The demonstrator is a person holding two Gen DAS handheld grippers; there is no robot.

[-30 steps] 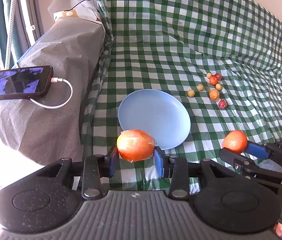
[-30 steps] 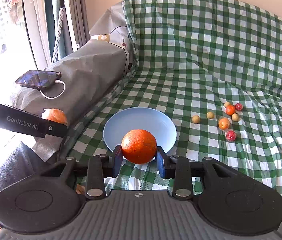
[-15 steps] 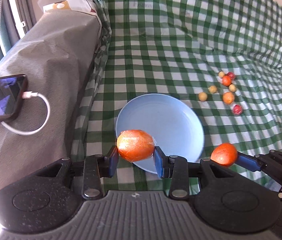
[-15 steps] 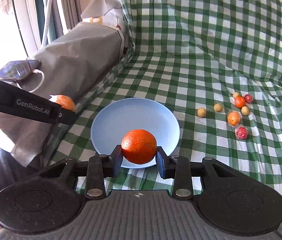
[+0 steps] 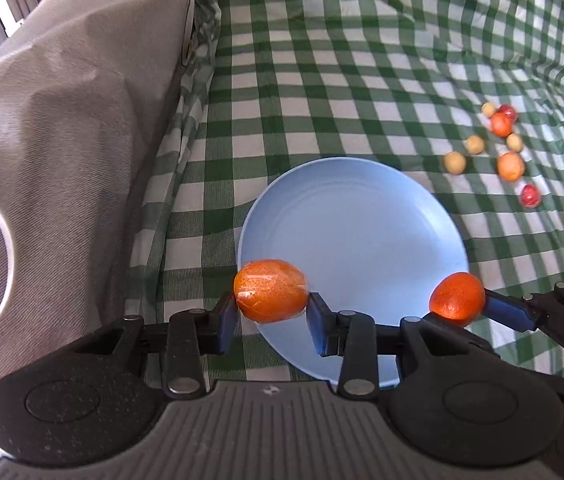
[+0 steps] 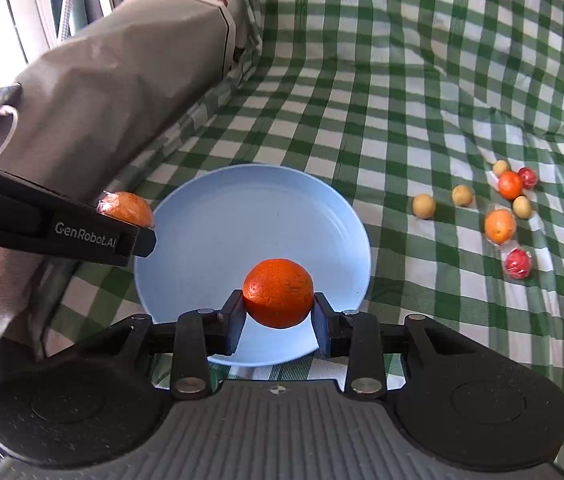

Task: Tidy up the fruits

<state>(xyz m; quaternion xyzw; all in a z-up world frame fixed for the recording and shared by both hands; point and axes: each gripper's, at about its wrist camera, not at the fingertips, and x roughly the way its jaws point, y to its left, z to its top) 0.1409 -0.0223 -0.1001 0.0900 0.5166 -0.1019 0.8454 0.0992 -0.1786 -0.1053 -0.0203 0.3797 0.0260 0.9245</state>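
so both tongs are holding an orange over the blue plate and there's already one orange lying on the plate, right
Not quite: the blue plate has nothing lying on it, as the right wrist view shows. The rest holds: the left tongs grip a plastic-wrapped orange and the right tongs grip a bare orange, both over the plate.

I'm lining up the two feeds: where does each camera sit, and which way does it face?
Left wrist: on the left gripper, looking forward and down at the blue plate; its fingers clamp a wrapped orange; the right gripper shows at right.
Right wrist: on the right gripper, facing the plate over its bare orange; the left gripper enters at left.
Shared: plate, both oranges, small fruits.
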